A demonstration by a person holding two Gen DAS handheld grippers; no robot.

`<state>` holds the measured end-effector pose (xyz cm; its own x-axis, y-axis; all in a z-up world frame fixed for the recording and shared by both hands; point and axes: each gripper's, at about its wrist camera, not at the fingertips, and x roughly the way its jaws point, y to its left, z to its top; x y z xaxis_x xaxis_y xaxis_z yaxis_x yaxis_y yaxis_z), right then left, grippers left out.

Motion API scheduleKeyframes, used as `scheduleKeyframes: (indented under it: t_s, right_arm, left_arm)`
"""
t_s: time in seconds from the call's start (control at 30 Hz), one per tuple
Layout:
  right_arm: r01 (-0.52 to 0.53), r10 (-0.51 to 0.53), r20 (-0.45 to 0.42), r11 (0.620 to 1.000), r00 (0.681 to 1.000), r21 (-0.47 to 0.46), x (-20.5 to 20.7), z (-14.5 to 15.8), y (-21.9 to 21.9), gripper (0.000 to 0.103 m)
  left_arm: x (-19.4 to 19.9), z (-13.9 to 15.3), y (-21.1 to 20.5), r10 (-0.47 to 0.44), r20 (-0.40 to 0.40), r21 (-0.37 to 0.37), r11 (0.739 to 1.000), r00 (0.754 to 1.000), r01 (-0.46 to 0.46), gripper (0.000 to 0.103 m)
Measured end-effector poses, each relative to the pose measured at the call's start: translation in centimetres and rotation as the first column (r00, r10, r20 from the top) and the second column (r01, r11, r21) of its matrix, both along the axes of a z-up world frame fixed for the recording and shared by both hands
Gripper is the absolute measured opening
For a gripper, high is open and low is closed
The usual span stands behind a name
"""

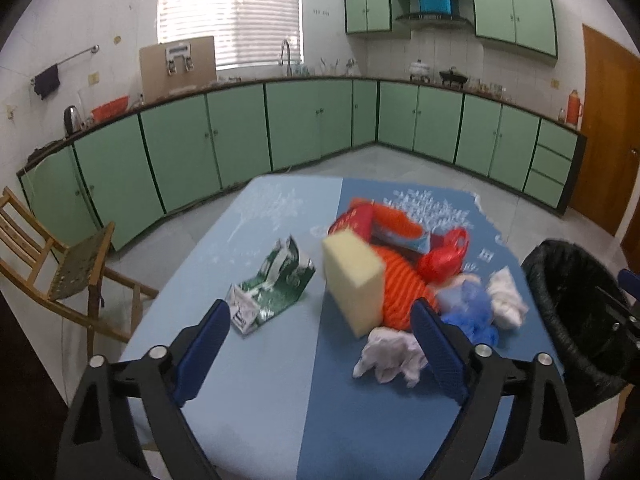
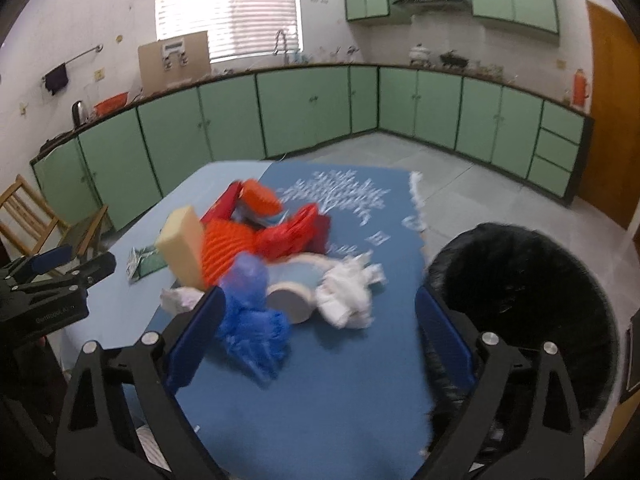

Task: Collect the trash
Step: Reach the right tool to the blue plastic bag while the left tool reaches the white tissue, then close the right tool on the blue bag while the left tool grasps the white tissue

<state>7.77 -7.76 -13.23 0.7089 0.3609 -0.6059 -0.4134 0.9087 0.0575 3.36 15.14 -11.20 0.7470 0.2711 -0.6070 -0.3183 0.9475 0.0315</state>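
Trash lies heaped on the table (image 1: 256, 420) just ahead of both my open, empty jaws. Blue crumpled plastic (image 2: 252, 320) sits against the inner pad of my right gripper (image 2: 320, 312); it looks light and soft, so I'd pinch its bunched middle. White tissue (image 1: 390, 354) lies between my left gripper (image 1: 324, 328) fingers, flimsy. The yellow sponge (image 1: 352, 282) beyond will squash. Right of my jaws stands the black-lined bin (image 2: 520, 300).

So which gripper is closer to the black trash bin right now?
Right. The right gripper hangs beside the black trash bin; the left gripper hovers across the table, by the flattened carton.
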Motion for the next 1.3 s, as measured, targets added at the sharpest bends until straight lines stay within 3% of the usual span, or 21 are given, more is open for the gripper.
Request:
scheduleKeyframes:
  t_s: [0.07,0.33,0.5,0.57,0.8,1.0,1.3]
  right_arm:
    - [-0.029,0.029,-0.032,1.000,0.999,-0.006,0.4,-1.3,1.3,0.083]
    - [-0.092,0.088,-0.105,0.995,0.991,-0.034,1.4,-4.7,5.3,0.079]
    - [-0.109,0.103,-0.148,0.993,0.984,-0.033,2.5,-6.4,6.0,0.068]
    - [-0.120,0.115,-0.171,0.993,0.979,-0.018,2.8,-6.9,6.0,0.052]
    - [-0.199,0.199,-0.172,0.980,0.965,0.013,2.3,-6.8,6.0,0.024]
    - [-0.214,0.214,-0.125,0.977,0.969,0.006,1.3,-5.4,5.5,0.020]
    - [-0.139,0.139,-0.044,0.990,0.989,0.003,0.5,-2.0,2.0,0.020]
  left_arm:
    - [0.2,-1.0,0.3,-0.001,-0.017,-0.003,1.000,1.000,0.001,0.087]
    - [0.6,-3.6,2.3,0.004,-0.070,-0.028,1.000,0.998,-0.006,0.082]
    - [1.2,-4.5,2.5,-0.008,-0.098,-0.039,0.999,0.995,0.004,0.081]
    - [1.5,-4.8,2.5,-0.013,-0.105,-0.045,0.999,0.994,0.008,0.081]
    - [2.4,-5.5,2.2,-0.031,-0.119,-0.062,0.998,0.992,0.023,0.075]
    - [2.6,-5.8,1.6,-0.047,-0.125,-0.074,0.997,0.991,0.038,0.069]
    - [2.7,-5.1,-0.6,-0.096,-0.097,-0.083,0.993,0.991,0.088,0.069]
